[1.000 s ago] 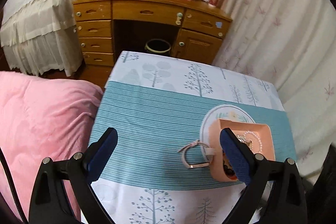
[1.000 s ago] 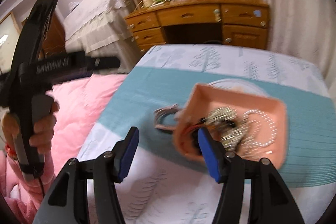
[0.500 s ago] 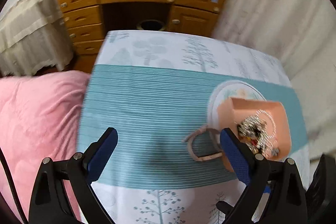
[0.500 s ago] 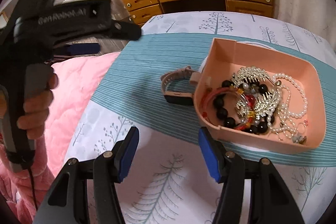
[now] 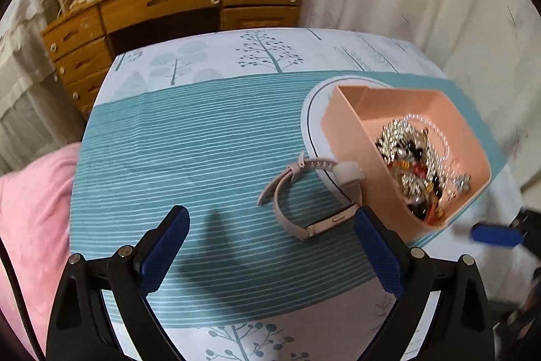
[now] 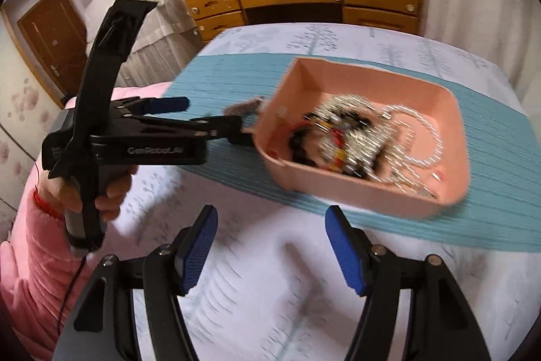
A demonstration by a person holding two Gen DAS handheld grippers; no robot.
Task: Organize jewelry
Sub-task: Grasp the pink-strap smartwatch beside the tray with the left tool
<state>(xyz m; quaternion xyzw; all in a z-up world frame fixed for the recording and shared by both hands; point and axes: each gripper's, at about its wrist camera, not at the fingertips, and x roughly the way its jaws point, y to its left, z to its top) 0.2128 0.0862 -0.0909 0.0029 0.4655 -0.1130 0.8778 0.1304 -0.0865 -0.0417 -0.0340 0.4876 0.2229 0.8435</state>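
Through my left wrist camera I see a tree-print tablecloth [image 5: 209,131] with a wooden desk [image 5: 175,5] behind; the pink tray [image 5: 351,137] holds blurred jewelry [image 5: 416,164]; a watch [image 5: 304,192] lies just beside it; my left gripper [image 5: 270,246] is spread wide, empty. Through my right wrist camera the same cloth is smeared by motion; the watch is mostly hidden behind the left tool; my right gripper [image 6: 270,246] gapes open, holding nothing, near the tray's front wall.
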